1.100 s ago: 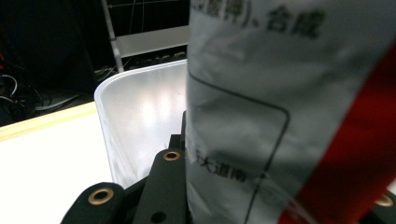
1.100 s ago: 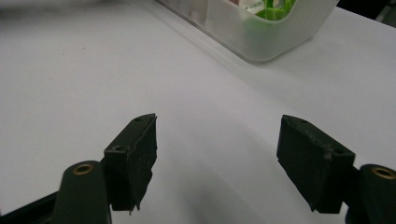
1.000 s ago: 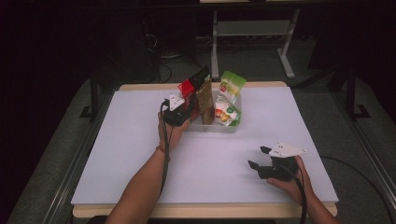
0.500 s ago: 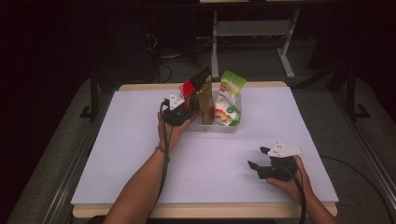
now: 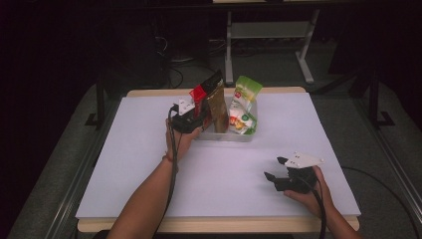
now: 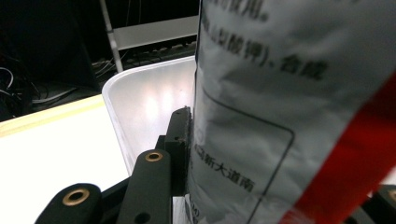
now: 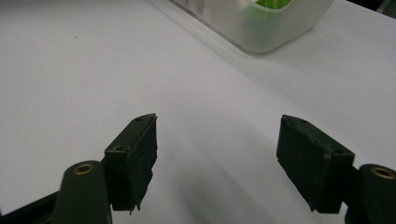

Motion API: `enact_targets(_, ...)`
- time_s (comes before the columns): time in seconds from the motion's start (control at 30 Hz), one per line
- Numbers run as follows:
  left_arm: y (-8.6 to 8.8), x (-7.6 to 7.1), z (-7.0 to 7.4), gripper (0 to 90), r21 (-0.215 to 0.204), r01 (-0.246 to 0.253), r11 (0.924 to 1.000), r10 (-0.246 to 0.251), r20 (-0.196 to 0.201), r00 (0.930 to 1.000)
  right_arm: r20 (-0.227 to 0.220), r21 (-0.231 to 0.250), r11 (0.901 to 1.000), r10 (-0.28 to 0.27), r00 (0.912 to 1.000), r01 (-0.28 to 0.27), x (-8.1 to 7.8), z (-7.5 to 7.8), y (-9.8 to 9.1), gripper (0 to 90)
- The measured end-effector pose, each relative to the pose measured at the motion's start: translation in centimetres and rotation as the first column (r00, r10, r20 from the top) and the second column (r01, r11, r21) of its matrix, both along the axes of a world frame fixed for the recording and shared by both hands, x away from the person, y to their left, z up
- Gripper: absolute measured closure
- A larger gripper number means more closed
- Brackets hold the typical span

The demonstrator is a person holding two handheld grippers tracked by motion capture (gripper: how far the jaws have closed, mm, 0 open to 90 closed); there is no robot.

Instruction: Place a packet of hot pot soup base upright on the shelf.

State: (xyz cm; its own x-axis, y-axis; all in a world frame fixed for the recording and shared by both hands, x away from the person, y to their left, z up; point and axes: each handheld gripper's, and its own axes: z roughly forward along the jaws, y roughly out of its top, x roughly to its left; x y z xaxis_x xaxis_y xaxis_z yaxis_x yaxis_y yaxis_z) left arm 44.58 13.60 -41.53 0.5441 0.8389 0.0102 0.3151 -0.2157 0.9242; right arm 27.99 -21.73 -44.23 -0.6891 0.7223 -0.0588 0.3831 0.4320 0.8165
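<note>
Red-striped packet (image 6: 289,121) upright in clear bin (image 6: 140,100)

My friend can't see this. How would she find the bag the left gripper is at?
Find the clear plastic bin at the far middle of the white table. Bags stand in it; the red-and-black bag is at its left end, by the left gripper. Its neighbours are brown and green.

White desk (image 5: 149,164) w/ wood edging is carrying a clear plastic bin (image 5: 224,135) at approx 12 o'clock from center; right gripper (image 5: 277,169) is resting at 4 o'clock.
</note>
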Motion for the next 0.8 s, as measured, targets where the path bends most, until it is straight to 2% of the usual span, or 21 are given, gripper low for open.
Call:
enact_targets(0.13, 0.2, -0.2, 0.6, 62.8, 0.001, 0.016, 0.9999, -0.016, 0.009, 0.9998, 0.0, -0.004, 1.0, 0.0, 1.0, 0.0, 0.0, 0.0, 0.0, 28.6)
enact_targets(0.3, 0.4, -0.5, 1.2, 62.8, 0.03, 0.037, 0.9989, -0.037, 0.028, 0.9989, -0.001, -0.009, 1.0, 0.0, 1.0, 0.0, 0.0, 0.0, 0.1, 28.9)
enact_targets(0.53, 0.7, -0.9, 2.0, 62.1, 0.041, 0.051, 0.9978, -0.053, 0.039, 0.9978, 0.006, -0.01, 0.9999, 0.005, 1.0, -0.005, -0.1, 0.1, 0.1, 29.3)
enact_targets(0.8, 1.0, -1.5, 2.9, 60.1, 0.073, 0.077, 0.9944, -0.08, 0.046, 0.9957, 0.011, -0.008, 1.0, 0.005, 0.9999, -0.005, -0.2, 0.3, 0.0, 29.3)
